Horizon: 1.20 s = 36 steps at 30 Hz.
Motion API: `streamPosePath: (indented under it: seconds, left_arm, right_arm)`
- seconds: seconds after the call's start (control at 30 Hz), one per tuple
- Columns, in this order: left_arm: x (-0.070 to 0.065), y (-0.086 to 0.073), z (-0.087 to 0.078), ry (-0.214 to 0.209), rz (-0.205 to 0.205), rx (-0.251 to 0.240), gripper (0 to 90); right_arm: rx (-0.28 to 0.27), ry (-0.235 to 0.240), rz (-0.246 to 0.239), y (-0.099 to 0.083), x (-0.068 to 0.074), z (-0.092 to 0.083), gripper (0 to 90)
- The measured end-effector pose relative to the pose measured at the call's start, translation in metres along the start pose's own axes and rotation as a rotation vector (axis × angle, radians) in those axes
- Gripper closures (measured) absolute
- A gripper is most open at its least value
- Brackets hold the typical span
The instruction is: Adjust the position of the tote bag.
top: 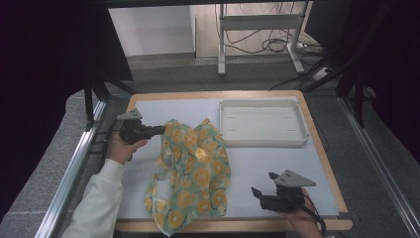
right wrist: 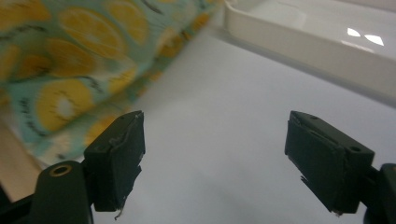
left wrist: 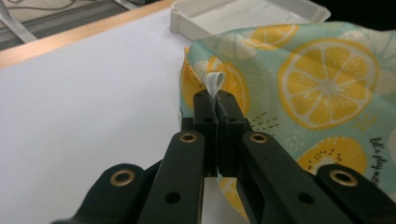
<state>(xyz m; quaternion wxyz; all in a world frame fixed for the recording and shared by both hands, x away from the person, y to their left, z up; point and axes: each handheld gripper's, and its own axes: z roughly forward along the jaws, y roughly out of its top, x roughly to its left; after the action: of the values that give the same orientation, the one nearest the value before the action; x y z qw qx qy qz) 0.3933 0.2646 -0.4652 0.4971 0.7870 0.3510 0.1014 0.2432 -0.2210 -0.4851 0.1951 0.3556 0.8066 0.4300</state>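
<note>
One cloth (top: pixel 190 171) (lemon-printed), one tray (top: pixel 262 124)

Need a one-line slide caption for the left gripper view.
Left tool shut on the edge of the lemon-print cloth, white tray behind on the table.

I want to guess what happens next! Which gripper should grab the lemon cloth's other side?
Probably the right gripper. Its jaws stand open and empty near the cloth's lower edge, while the left gripper is shut on the cloth's upper corner.

Even overhead light, dark surround; glare on the tray (right wrist: pixel 327 42), blurred cloth (right wrist: pixel 70 60) in the right gripper view.
</note>
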Motion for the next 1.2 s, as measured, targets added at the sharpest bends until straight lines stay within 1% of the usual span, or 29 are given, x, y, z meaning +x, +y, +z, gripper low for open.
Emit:
streamPosePath:
  seconds: [0.03,0.07,0.1,0.13,0.23,0.27,0.3,0.43,0.53,0.63,0.67,0.73,0.8,0.9,0.97,1.03,1.1,1.13,1.17,1.2]
  left_arm:
    - [0.000,0.000,-0.003,0.002,0.000,-0.005,89.5]
    - [0.000,0.000,-0.005,0.007,-0.003,-0.010,89.5]
    - [0.001,-0.002,-0.009,0.014,-0.009,-0.018,89.5]
    - [0.001,-0.002,-0.009,0.014,-0.009,-0.018,89.5]
    - [0.003,-0.005,-0.014,0.020,-0.031,-0.031,89.5]
    - [0.003,-0.006,-0.014,0.023,-0.032,-0.028,89.5]
    - [0.003,-0.007,-0.015,0.026,-0.032,-0.027,89.5]
    - [0.004,-0.009,-0.015,0.027,-0.039,-0.024,89.5]
    - [0.005,-0.009,-0.014,0.021,-0.047,-0.028,89.4]
    - [0.005,-0.010,-0.012,0.026,-0.045,-0.021,89.4]
    - [0.005,-0.010,-0.012,0.026,-0.045,-0.019,89.4]
    - [0.006,-0.011,-0.012,0.031,-0.048,-0.018,89.3]
    - [0.008,-0.013,-0.012,0.037,-0.055,-0.020,89.2]
    - [0.015,-0.017,-0.010,0.045,-0.084,-0.024,89.3]
    - [0.018,-0.019,-0.009,0.053,-0.100,-0.024,89.3]
    - [0.021,-0.021,-0.007,0.058,-0.109,-0.023,89.3]
    - [0.023,-0.022,-0.007,0.055,-0.108,-0.023,89.2]
    - [0.024,-0.023,-0.007,0.056,-0.113,-0.026,89.2]
    - [0.024,-0.023,-0.007,0.057,-0.118,-0.025,89.2]
    - [0.025,-0.023,-0.007,0.057,-0.114,-0.026,89.2]
  right_arm:
    - [0.000,0.000,0.000,0.000,0.000,0.000,21.1]
    - [-0.009,0.007,-0.012,0.003,0.004,-0.001,21.7]
    - [-0.022,0.024,-0.031,0.008,0.013,-0.002,22.6]
    - [-0.022,0.024,-0.031,0.008,0.013,-0.002,22.6]
    - [-0.042,0.048,-0.055,0.017,0.025,-0.001,23.5]
    - [-0.056,0.068,-0.070,0.024,0.033,-0.001,24.4]
    - [-0.056,0.068,-0.070,0.024,0.033,-0.001,24.4]
    - [-0.095,0.109,-0.100,0.040,0.051,0.000,25.9]
    - [-0.126,0.152,-0.118,0.054,0.065,-0.002,27.4]
    - [-0.150,0.187,-0.149,0.065,0.079,-0.003,28.1]
    - [-0.154,0.201,-0.161,0.068,0.085,-0.002,28.4]
    - [-0.155,0.216,-0.174,0.071,0.090,0.002,28.6]
    - [-0.144,0.226,-0.176,0.075,0.095,0.007,28.9]
    - [-0.136,0.242,-0.173,0.083,0.100,0.017,30.2]
    - [-0.138,0.266,-0.175,0.088,0.105,0.023,30.8]
    - [-0.141,0.290,-0.195,0.093,0.112,0.027,30.9]
    - [-0.146,0.320,-0.208,0.099,0.121,0.030,31.0]
    - [-0.150,0.349,-0.209,0.104,0.127,0.033,31.0]
    - [-0.150,0.349,-0.209,0.104,0.127,0.033,31.0]
    - [-0.149,0.362,-0.208,0.106,0.132,0.035,31.1]
